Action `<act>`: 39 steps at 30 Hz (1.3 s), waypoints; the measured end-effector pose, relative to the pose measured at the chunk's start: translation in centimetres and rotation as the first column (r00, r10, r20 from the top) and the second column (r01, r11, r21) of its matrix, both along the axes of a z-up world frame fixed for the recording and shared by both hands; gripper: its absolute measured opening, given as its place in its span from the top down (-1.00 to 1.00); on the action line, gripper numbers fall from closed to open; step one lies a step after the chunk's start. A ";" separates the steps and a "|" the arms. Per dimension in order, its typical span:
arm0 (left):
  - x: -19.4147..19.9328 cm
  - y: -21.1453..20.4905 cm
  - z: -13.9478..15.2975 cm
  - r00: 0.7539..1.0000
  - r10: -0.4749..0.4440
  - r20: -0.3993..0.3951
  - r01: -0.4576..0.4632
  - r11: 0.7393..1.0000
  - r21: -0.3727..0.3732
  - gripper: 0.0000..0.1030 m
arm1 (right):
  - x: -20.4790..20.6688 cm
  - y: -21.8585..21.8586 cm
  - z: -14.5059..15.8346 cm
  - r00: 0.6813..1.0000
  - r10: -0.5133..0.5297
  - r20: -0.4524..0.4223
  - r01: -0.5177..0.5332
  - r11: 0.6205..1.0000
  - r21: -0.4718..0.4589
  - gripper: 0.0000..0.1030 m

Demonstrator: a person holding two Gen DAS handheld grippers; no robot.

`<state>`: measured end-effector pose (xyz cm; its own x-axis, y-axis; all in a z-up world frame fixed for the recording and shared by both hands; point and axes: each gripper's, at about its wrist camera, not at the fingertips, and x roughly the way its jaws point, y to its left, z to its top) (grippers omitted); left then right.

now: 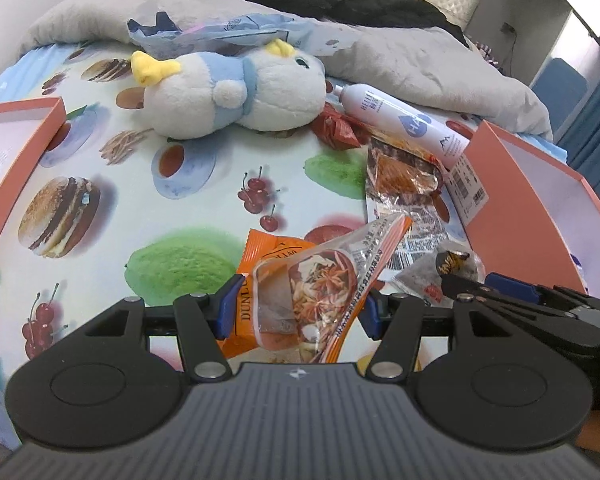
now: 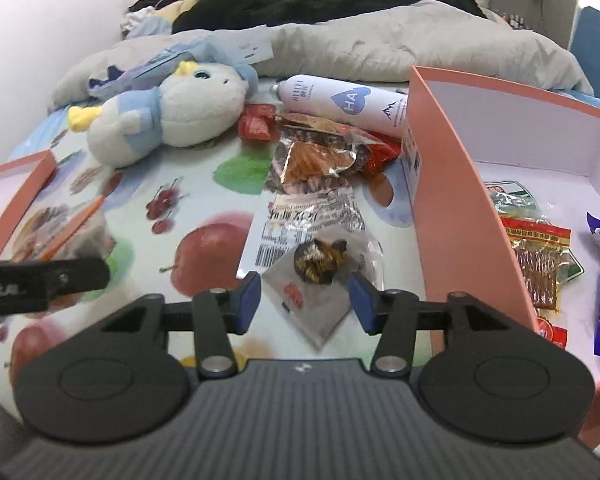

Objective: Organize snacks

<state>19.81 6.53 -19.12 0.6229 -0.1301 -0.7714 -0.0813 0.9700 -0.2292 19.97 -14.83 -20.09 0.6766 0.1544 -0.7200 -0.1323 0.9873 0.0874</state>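
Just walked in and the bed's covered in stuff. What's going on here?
Someone is sorting snacks on the bed with two hand-held grippers. The left hand-held gripper is clamped on a clear orange-edged snack packet. The right hand-held gripper stands open around a small clear packet with a dark snack, not pressing it. The pink box beside it already holds several packets.

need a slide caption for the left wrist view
Left tongs grip two snack packets above a food-print bedsheet, with a plush toy, spray bottle and pink box beyond.

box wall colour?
Salmon-pink outside, white inside; the box shows best in the right wrist view.
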 end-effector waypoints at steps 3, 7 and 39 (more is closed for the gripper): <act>0.5 0.1 -0.1 1.000 0.001 0.006 -0.001 1.000 -0.003 -0.23 | 0.9 0.6 -0.4 1.000 0.009 0.013 -0.009 1.000 -0.025 -0.30; 1.2 -0.1 -0.2 1.000 -0.002 0.007 0.002 1.000 -0.011 -0.23 | 2.0 0.9 -1.1 1.000 0.003 0.023 -0.001 0.997 -0.077 -0.30; 1.9 -1.3 0.2 1.000 -0.012 0.003 0.012 0.999 -0.040 -0.23 | 0.8 0.9 -1.8 0.986 0.164 -0.029 -0.167 0.978 -0.122 0.22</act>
